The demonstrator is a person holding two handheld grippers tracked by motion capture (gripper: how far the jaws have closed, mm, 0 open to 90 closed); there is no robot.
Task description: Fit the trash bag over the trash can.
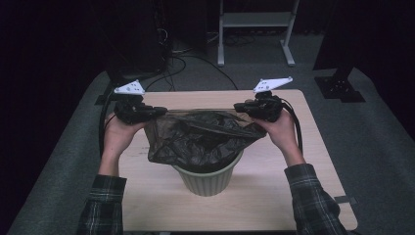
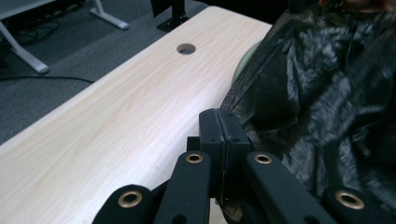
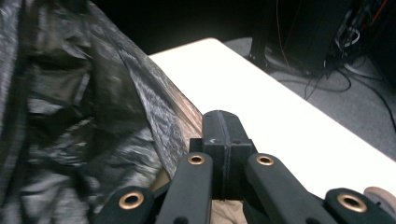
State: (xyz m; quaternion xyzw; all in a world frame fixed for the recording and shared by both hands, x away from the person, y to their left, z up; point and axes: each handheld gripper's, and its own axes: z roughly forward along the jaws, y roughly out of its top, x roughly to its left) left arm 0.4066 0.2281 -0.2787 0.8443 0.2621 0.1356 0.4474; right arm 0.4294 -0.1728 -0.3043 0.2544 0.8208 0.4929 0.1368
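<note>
Nearest to the person, two forearms in checked sleeves (image 1: 105, 200) come in over the near edge of the light wooden table (image 1: 274, 196). A little further stands a pale green ribbed bin (image 1: 208, 178), upright, close to the middle of the table.

Over the bin hangs a black plastic bag (image 1: 203, 139). Its mouth is stretched between the two grippers, so its long axis runs from left to right across the table, and the upper edge is a nearly straight, tight line. The body of the bag sags downward into the opening of the bin and covers the rim on the far side.

The left gripper (image 1: 151, 111) has its jaws fully closed and they pinch the left edge of the bag; in the left gripper view the film comes out from between the black pads (image 2: 219, 128). The right gripper (image 1: 241, 106) is also closed, and it pinches the right edge of the bag in the same way (image 3: 223, 135).

Beyond the bag the table top is bare, with a round cable hole (image 2: 186, 48). Behind the table there is grey carpet (image 1: 381, 132), some cables (image 1: 181, 63) and the white legs of a stand (image 1: 254, 29). The room behind is dark.
</note>
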